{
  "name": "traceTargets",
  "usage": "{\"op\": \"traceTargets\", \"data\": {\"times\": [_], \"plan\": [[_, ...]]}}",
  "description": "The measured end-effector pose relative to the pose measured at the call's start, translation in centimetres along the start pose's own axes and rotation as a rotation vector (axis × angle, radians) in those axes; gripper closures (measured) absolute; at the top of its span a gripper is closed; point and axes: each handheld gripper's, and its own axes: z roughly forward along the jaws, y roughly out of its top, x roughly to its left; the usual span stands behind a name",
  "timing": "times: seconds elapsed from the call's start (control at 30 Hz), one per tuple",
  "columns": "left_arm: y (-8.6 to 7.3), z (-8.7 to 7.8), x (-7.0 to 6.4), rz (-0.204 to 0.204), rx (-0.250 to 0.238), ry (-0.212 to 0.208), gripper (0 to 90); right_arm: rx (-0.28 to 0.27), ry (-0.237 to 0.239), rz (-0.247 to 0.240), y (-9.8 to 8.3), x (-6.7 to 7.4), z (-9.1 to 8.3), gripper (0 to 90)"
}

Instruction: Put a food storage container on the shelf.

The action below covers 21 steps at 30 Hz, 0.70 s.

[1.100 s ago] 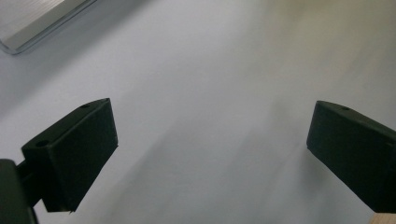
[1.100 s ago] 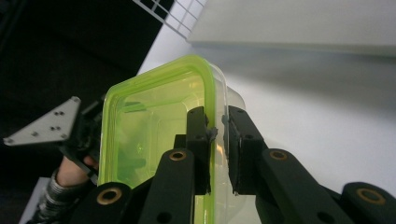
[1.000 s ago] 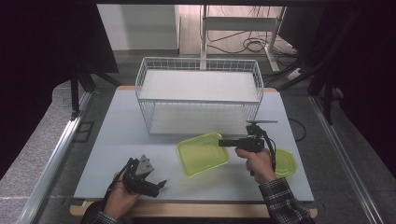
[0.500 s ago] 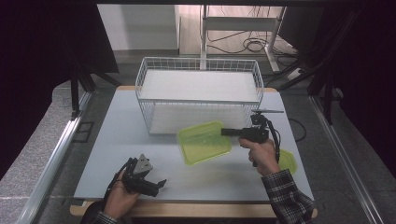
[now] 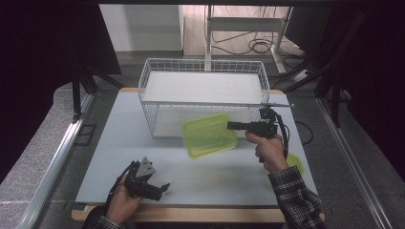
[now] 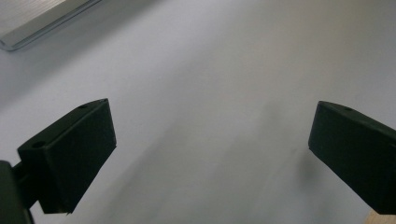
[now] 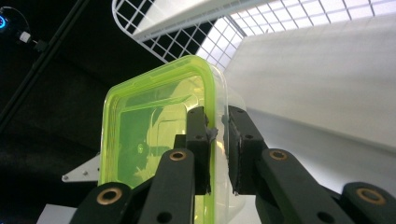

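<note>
Translucent lime-green rectangular plastic container, one, rim pinched between right gripper jaws, forearm raised; left gripper jaws wide apart over table.

The container is sitting between the fingers of the right gripper, its wall pinched there, and extending leftward beyond their tips, in front of the wire basket. The left gripper is lying low near the table's front edge, well apart.
</note>
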Motion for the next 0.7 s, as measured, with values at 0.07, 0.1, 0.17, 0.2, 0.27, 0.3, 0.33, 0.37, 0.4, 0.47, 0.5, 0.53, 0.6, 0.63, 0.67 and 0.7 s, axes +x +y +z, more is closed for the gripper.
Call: {"op": "traceTargets", "data": {"times": [0.07, 0.1, 0.17, 0.2, 0.27, 0.3, 0.33, 0.37, 0.4, 0.47, 0.5, 0.53, 0.6, 0.63, 0.67, 0.7], "plan": [[0.0, 0.0, 0.0, -0.003, 0.000, -0.001, 0.5, -0.009, 0.003, -0.001, 0.4, 0.2, -0.2, 80.0], [0.0, 0.0, 0.0, -0.003, -0.001, -0.001, 0.5, -0.015, 0.002, -0.001, 0.5, 0.3, -0.2, 80.0], [0.0, 0.0, 0.0, -0.003, -0.001, -0.001, 0.5, -0.023, 0.005, -0.001, 0.9, 0.4, -0.4, 80.1], [0.0, 0.0, 0.0, -0.003, -0.001, -0.001, 0.5, -0.027, 0.006, 0.002, 1.1, 0.5, -0.5, 80.0], [0.0, 0.0, 0.0, -0.005, -0.003, -0.002, 0.5, -0.035, 0.007, 0.002, 1.4, 0.7, -0.6, 80.0], [0.0, 0.0, 0.0, -0.006, -0.003, -0.002, 0.5, -0.039, 0.009, 0.004, 1.6, 0.8, -0.7, 80.0], [0.0, 0.0, 0.0, -0.006, -0.003, -0.001, 0.5, -0.043, 0.010, 0.000, 1.8, 0.8, -0.8, 80.0], [0.0, 0.0, 0.1, -0.006, -0.004, -0.001, 0.5, -0.049, 0.011, 0.002, 2.0, 1.0, -0.8, 80.0], [0.0, 0.0, 0.1, -0.005, -0.004, 0.001, 0.5, -0.055, 0.011, 0.002, 2.2, 1.1, -0.9, 80.1], [0.0, -0.1, 0.1, -0.008, -0.006, 0.001, 0.4, -0.060, 0.005, -0.003, 2.5, 1.4, -1.0, 80.0], [0.0, -0.1, 0.1, -0.008, -0.007, 0.002, 0.4, -0.064, 0.005, -0.006, 2.7, 1.5, -1.0, 80.0], [0.0, -0.1, 0.1, -0.009, -0.009, 0.003, 0.2, -0.069, 0.007, -0.007, 2.9, 1.6, -1.1, 80.0], [0.0, -0.1, 0.2, -0.012, -0.013, 0.003, 0.2, -0.076, 0.006, -0.009, 3.3, 1.8, -1.1, 80.1], [0.0, -0.2, 0.2, -0.015, -0.014, 0.002, 0.1, -0.084, 0.005, -0.013, 3.6, 2.1, -1.2, 80.0], [0.0, -0.2, 0.3, -0.020, -0.017, 0.003, 0.0, -0.088, 0.003, -0.014, 3.8, 2.2, -1.2, 80.1], [0.0, -0.2, 0.3, -0.020, -0.017, 0.003, 0.0, -0.088, 0.003, -0.014, 3.8, 2.2, -1.2, 80.1]]}}
